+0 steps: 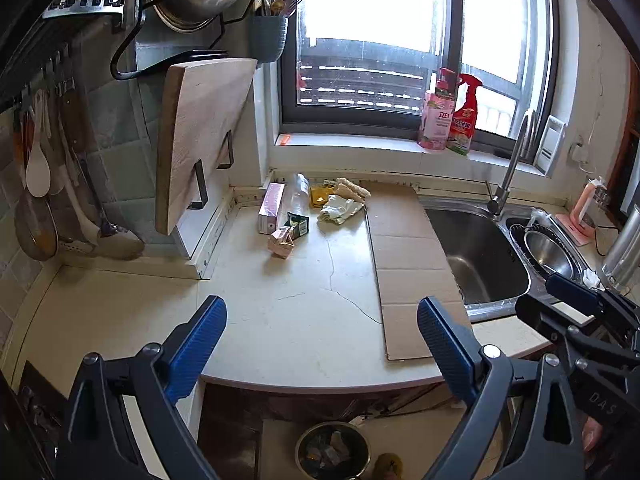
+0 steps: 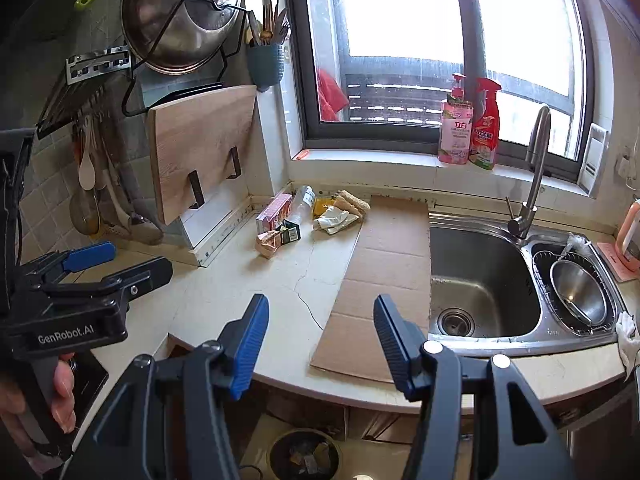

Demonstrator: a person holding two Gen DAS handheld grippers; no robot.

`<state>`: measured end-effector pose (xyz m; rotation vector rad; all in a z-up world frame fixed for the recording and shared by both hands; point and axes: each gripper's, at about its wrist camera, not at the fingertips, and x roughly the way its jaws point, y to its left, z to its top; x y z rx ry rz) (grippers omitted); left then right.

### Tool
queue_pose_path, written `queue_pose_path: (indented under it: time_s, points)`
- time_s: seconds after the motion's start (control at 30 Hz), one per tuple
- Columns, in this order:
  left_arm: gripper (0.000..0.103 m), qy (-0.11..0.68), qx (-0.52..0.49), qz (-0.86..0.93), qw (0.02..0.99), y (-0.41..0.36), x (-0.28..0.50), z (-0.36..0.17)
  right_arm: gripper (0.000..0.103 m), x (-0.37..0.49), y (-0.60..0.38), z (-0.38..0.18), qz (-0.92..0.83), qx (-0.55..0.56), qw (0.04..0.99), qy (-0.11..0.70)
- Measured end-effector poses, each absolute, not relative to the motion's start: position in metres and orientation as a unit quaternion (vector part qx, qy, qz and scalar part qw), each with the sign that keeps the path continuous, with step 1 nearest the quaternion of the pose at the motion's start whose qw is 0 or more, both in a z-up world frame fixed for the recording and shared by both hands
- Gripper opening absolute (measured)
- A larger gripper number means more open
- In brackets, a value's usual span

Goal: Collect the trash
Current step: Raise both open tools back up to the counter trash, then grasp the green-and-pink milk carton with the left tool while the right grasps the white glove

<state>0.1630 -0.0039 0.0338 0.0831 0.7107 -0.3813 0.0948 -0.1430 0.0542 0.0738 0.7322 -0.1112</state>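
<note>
Trash lies at the back of the counter under the window: a crumpled pink carton (image 1: 281, 243) (image 2: 267, 242), a dark green packet (image 1: 298, 225) (image 2: 291, 233), a pink box (image 1: 271, 207) (image 2: 274, 208), a clear plastic bottle (image 1: 299, 196) (image 2: 302, 202), a yellow wrapper (image 1: 320, 196) (image 2: 322, 205), crumpled white paper (image 1: 338, 209) (image 2: 334, 218) and a beige sponge (image 1: 352, 189) (image 2: 352, 202). My left gripper (image 1: 322, 340) is open and empty above the counter's front edge, far from the trash. My right gripper (image 2: 320, 340) is open and empty too. A round bin (image 1: 332, 450) (image 2: 304, 454) with scraps stands on the floor below.
A flat cardboard sheet (image 1: 408, 264) (image 2: 384, 272) lies beside the steel sink (image 1: 480, 256) (image 2: 480, 276) with its tap (image 2: 530, 184). A wooden cutting board (image 1: 200, 136) (image 2: 200, 148) leans on the left wall. Detergent bottles (image 1: 448, 116) (image 2: 468, 128) stand on the sill. Utensils (image 1: 44, 184) hang at left.
</note>
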Motion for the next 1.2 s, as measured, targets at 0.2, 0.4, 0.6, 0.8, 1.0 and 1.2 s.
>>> queue_pose_path:
  time_s: [0.2,0.4,0.6,0.8,1.0,1.2]
  points:
    - [0.095,0.364,0.045,-0.158,0.917,-0.001,0.212,0.012,0.055,0.148,-0.162,0.043,-0.032,0.030,0.931,0.362]
    - [0.095,0.402,0.039,-0.127,0.906,-0.009,0.279,-0.024,0.055,0.227,-0.192,0.010,0.013,0.053,0.916,0.396]
    - [0.095,0.435,0.057,-0.101,0.893,-0.040,0.352,-0.057,0.055,0.311,-0.217,-0.030,0.045,0.087,0.893,0.439]
    - [0.095,0.462,0.087,-0.090,0.878,-0.078,0.429,-0.092,0.055,0.388,-0.249,-0.070,0.061,0.132,0.869,0.474]
    - [0.095,0.490,0.107,-0.089,0.861,-0.102,0.486,-0.131,0.055,0.449,-0.283,-0.113,0.049,0.200,0.847,0.490]
    - [0.088,0.523,0.101,-0.081,0.842,-0.108,0.521,-0.171,0.055,0.486,-0.291,-0.159,0.040,0.233,0.829,0.507]
